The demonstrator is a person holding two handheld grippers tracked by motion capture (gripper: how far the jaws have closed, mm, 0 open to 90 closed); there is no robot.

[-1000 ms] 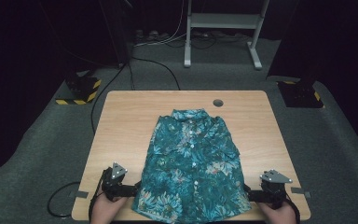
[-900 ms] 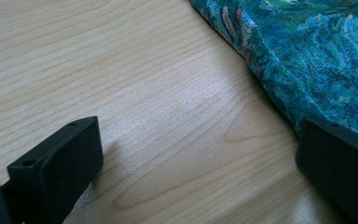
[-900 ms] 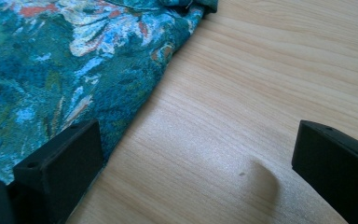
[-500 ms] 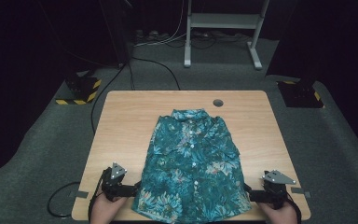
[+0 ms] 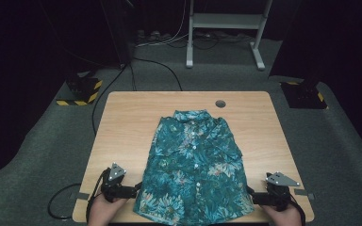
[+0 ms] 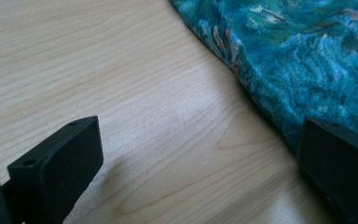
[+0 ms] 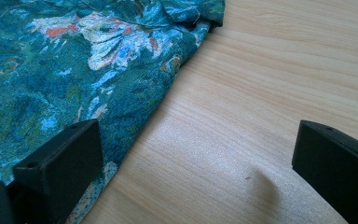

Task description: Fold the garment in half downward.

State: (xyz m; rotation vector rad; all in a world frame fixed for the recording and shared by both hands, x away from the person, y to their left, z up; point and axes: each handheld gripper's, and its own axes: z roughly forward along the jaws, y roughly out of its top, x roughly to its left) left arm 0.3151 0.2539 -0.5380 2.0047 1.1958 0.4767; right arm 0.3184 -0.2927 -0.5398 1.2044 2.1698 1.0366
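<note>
A teal flower-print shirt lies flat on the wooden table, collar at the far end, white buttons down its middle. My left gripper rests at the shirt's near left hem corner, open; its right jaw sits at the shirt edge, the left jaw over bare wood. At the near right hem corner my right gripper is open too, with its left jaw over the shirt and the right jaw over wood. Nothing is held between either pair of jaws.
A round cable hole sits near the table's far edge. Grey carpet surrounds the table. Beyond it stand a white frame and two black stand bases with yellow stripes. A cable trails off the near left corner.
</note>
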